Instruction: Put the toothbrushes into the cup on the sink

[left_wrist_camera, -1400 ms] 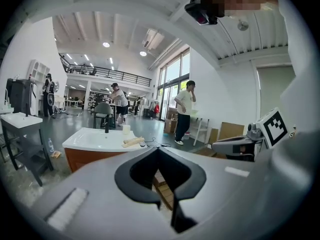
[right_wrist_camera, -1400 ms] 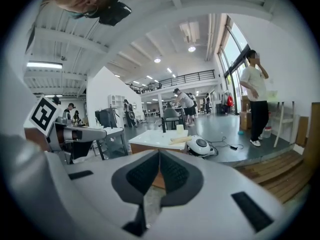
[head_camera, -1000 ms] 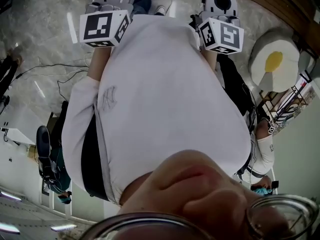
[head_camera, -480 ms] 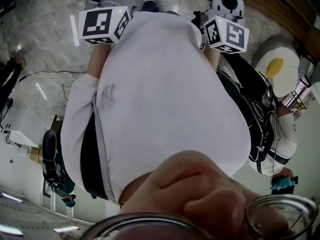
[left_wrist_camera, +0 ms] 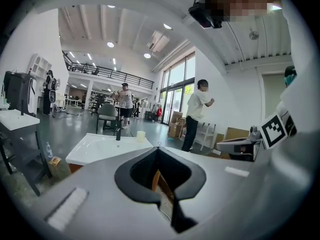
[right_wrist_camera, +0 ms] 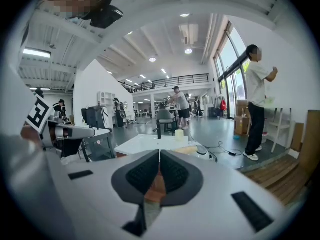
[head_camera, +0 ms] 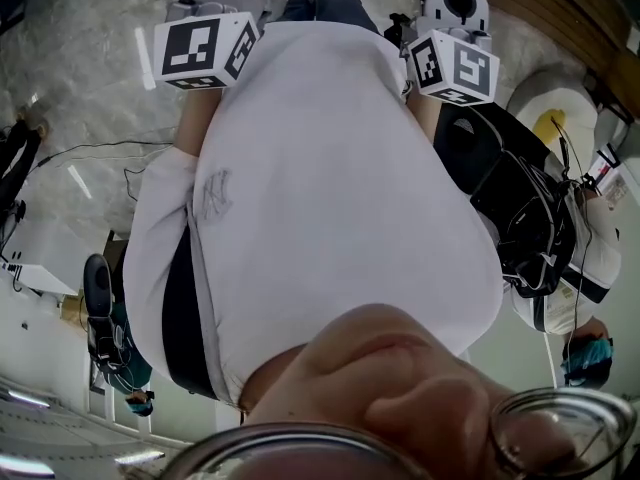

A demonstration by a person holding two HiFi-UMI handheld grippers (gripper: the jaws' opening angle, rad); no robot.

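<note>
The grey left gripper (left_wrist_camera: 158, 147) with black padded jaws is closed. In the left gripper view its tips meet at one point mid-frame with nothing between them, and only the hollow behind the tips gapes. Left of those tips, well apart from them, stands the white rectangular sink basin (left_wrist_camera: 100, 149). A black tap (left_wrist_camera: 119, 133) rises upright from it. The small pale cream cup (left_wrist_camera: 140, 136) stands just right of the tap, near the basin's far edge, a little left of and above the joined tips.

In the head view the left gripper's black-and-white marker cube (head_camera: 205, 53) sits at the upper left and the right gripper's marker cube (head_camera: 455, 66) at the upper right. They flank the person's white shirt (head_camera: 330, 198).

The right gripper (right_wrist_camera: 159, 153) is closed too, its ribbed pads pressed together along one thin line and holding nothing. In its view the basin lies straight ahead, just above the tips but well apart from them. The cup stands just right of the tap and slightly right of the jaw line.
</note>
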